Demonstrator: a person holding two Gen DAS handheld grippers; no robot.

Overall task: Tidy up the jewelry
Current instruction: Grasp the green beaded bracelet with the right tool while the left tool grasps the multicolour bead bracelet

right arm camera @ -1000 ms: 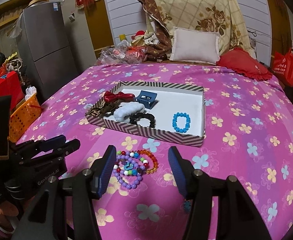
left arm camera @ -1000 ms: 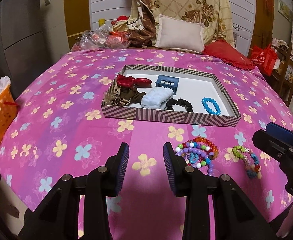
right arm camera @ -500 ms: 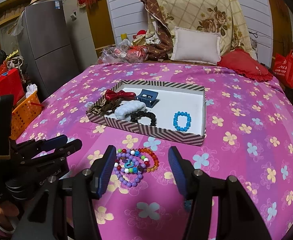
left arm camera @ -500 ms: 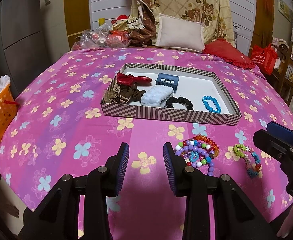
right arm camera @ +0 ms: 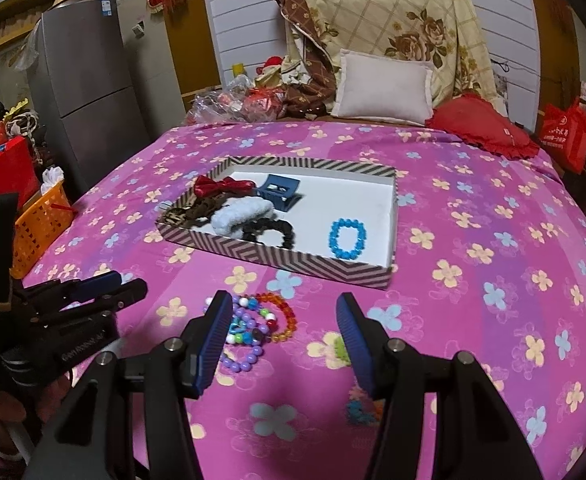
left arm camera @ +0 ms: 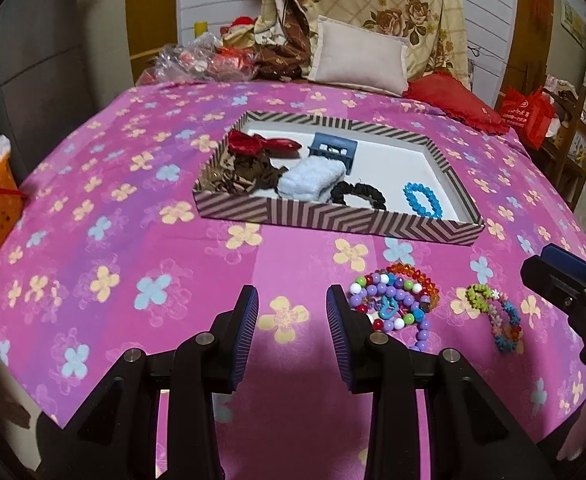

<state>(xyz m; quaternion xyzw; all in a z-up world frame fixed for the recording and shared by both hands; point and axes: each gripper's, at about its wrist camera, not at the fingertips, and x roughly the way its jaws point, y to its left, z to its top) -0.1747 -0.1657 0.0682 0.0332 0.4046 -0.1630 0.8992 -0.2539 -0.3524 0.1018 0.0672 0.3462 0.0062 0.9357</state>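
Little change is noted against the earlier frames: both grippers are found almost where they were a second ago, with the jaw gaps unchanged. The left gripper [left arm camera: 292,322] is held over the pink flowered bedspread [left arm camera: 105,240] with its jaws moderately apart and nothing between them. The heap of bead bracelets [left arm camera: 395,300] lies on the cloth just right of its right finger, untouched. The right gripper [right arm camera: 281,334] is held with jaws wider apart and empty; the same heap [right arm camera: 253,326] lies beside its left finger, partly hidden by it. A small flower bracelet [left arm camera: 497,318] lies apart to the right. The striped tray [left arm camera: 333,218] beyond holds a blue bracelet [left arm camera: 423,199].
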